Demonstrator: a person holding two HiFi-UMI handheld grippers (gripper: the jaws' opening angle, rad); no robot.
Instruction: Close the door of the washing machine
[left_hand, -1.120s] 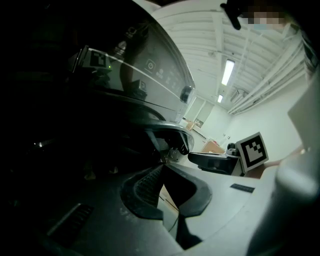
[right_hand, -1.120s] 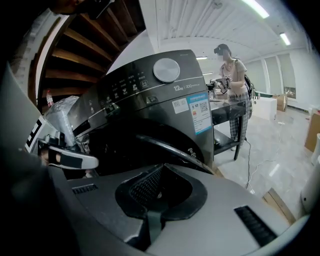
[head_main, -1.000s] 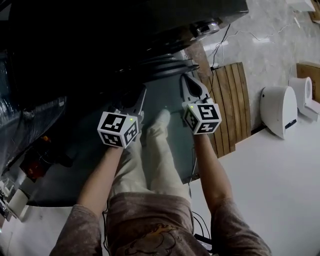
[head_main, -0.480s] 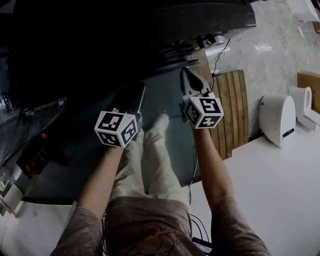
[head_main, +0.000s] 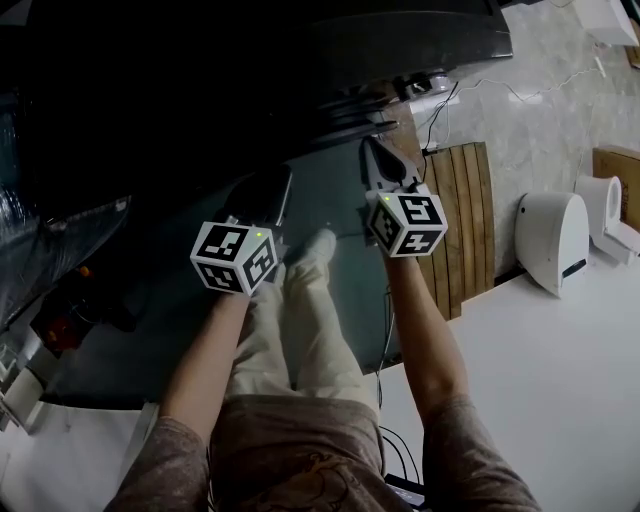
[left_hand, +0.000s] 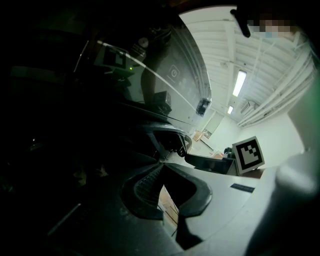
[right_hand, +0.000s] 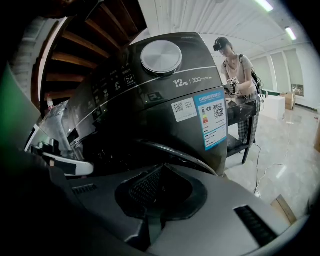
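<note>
The dark washing machine (head_main: 300, 60) fills the top of the head view. Its front, with a round knob (right_hand: 161, 57) and labels, faces the right gripper view. The tinted glass door (head_main: 330, 190) hangs open under both grippers; my legs show through it. My left gripper (head_main: 265, 190) is shut and empty, its tips (left_hand: 161, 162) close to the curved door glass (left_hand: 175, 85). My right gripper (head_main: 373, 150) is also shut on nothing, its tips (right_hand: 161, 168) just short of the dark door rim (right_hand: 175, 150). Whether either touches the door is unclear.
A wooden slatted board (head_main: 460, 220) lies right of the door, with a white appliance (head_main: 553, 238) beyond it and cables (head_main: 440, 95) on the tiled floor. Dark clutter (head_main: 70, 320) sits at the left. A person (right_hand: 235, 65) stands at a table in the background.
My right gripper has moved forward toward the machine's front. The left gripper has barely shifted. Both stay shut.
</note>
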